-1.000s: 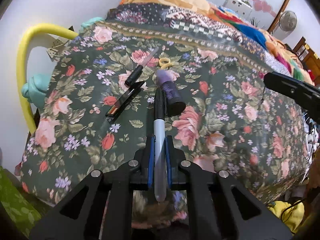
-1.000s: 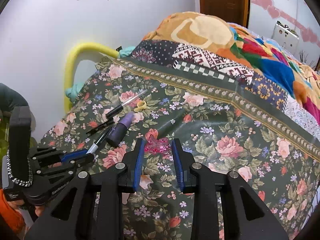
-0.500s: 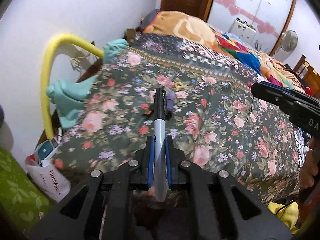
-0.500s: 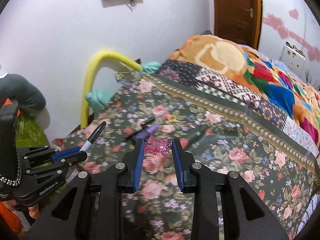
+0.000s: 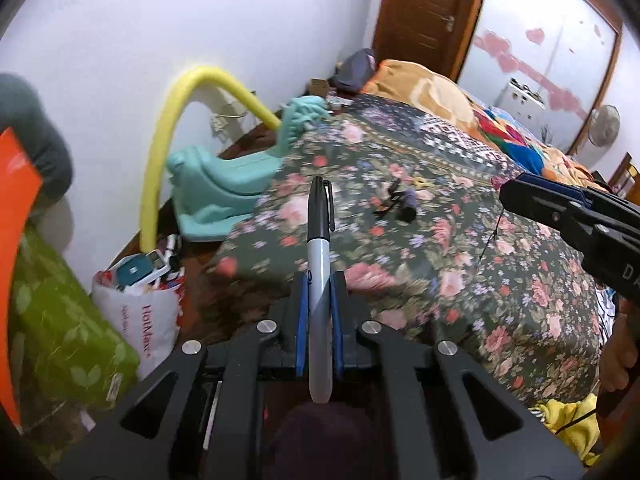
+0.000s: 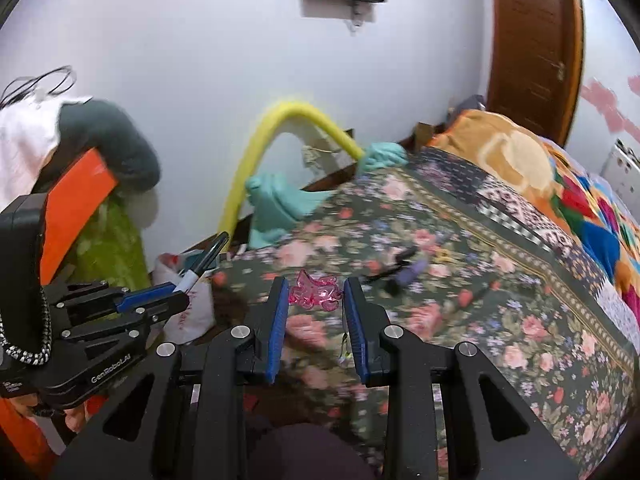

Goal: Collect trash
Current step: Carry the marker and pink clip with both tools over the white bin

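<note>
We're carrying a marker (image 5: 319, 280) pinched lengthwise in the left tongs (image 5: 319, 312), and the right tongs (image 6: 316, 312) are gripping a pink plastic piece (image 6: 315, 292) at their tips. Two items in hand, then, while a purple tube (image 5: 408, 204) and dark sticks (image 5: 390, 200) are waiting on the floral bed (image 5: 500, 280). A white bag (image 5: 148, 312) stuffed with scraps is sitting on the floor beside it, likely our drop point.
</note>
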`<state>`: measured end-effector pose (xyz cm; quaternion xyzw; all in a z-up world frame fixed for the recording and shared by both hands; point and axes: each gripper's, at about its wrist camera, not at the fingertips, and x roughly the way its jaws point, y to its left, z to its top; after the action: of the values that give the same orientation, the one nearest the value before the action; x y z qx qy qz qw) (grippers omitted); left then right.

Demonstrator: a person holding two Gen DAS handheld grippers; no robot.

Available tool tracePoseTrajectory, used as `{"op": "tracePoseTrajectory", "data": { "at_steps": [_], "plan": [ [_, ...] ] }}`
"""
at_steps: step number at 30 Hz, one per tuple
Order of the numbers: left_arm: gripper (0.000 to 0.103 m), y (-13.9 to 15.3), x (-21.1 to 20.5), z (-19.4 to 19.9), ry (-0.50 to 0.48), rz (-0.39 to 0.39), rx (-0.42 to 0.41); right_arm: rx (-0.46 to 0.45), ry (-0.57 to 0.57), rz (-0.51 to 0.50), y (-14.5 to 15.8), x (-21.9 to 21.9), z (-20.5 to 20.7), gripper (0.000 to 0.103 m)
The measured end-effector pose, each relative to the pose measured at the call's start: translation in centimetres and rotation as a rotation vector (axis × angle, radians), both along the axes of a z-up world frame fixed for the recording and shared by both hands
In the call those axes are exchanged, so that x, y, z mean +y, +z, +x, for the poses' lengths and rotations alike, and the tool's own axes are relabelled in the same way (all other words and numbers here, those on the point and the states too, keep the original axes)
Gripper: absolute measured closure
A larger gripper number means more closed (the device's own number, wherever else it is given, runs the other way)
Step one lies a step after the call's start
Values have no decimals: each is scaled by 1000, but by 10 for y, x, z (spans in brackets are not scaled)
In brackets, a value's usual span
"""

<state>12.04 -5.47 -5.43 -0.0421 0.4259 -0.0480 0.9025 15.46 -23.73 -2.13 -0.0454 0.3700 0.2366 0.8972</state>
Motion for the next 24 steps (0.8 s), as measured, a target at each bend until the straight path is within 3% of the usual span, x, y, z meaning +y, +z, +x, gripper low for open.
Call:
{"op": "tracePoseTrajectory", "data": {
  "at_steps": [14, 24],
  "plan": [
    [93, -34, 97, -82, 171, -3, 60, 11, 203, -25, -11, 105, -55, 77],
    [93, -84, 142, -119, 242, 13, 171, 171, 330, -73, -69, 172, -76, 77]
  ]
}}
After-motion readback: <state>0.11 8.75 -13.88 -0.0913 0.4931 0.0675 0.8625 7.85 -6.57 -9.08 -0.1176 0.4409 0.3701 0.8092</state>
